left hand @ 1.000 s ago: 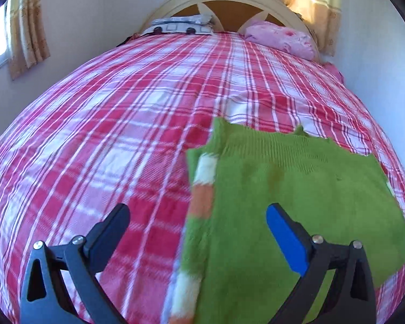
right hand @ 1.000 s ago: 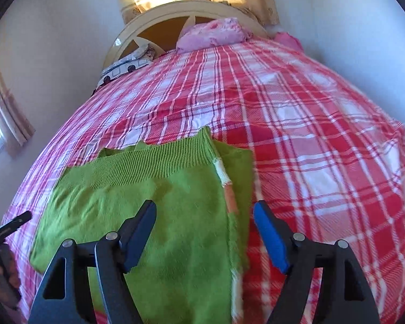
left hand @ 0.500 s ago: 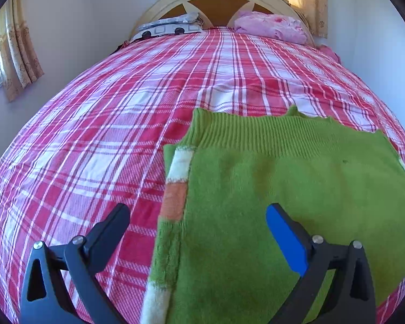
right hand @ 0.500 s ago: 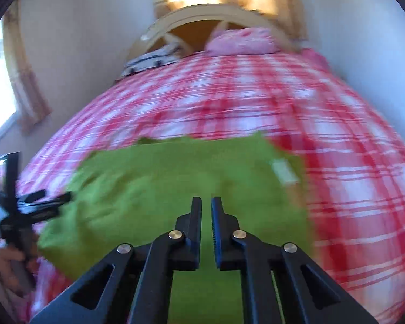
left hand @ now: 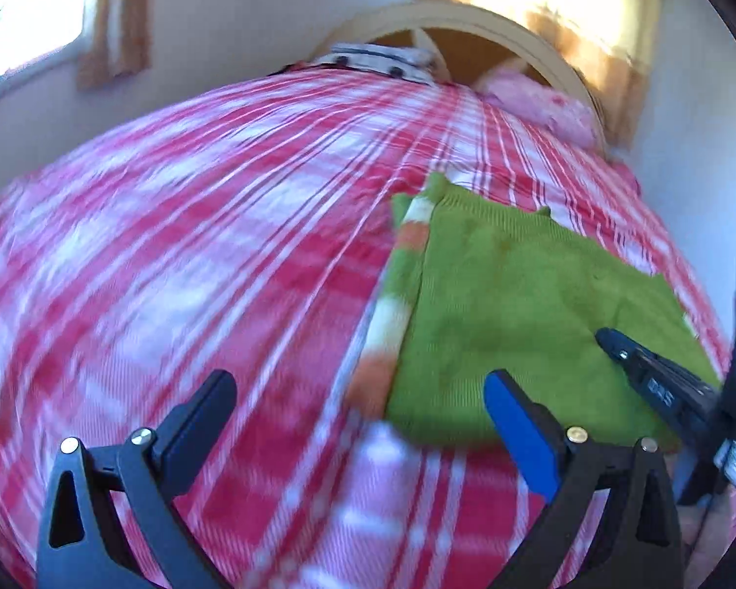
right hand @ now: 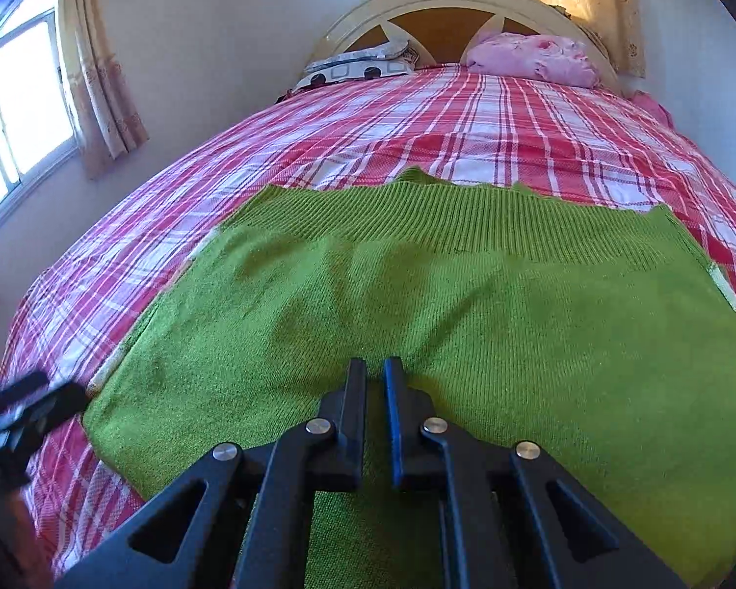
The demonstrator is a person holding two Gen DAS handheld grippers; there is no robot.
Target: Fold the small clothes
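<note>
The sweater [right hand: 417,304], green knit, lies flat on the plaid bedspread [right hand: 417,113], its ribbed hem toward the headboard [right hand: 446,5] and a striped sleeve [left hand: 402,275] tucked along its left edge; that tuck suggests the side folds are done and a cross fold is likely due. The right gripper [right hand: 375,378] sits over the sweater's middle, at its near end, jaws closed with only a thin slit between them and, as far as can be seen, no cloth inside; I judge it is placed there to press or smooth the knit, not to lift it. The left gripper [left hand: 363,407] hangs beside the sweater's left near corner, jaws wide apart and holding nothing, one finger over the bedspread, the other over the green edge; probably lined up to pinch that corner.
</note>
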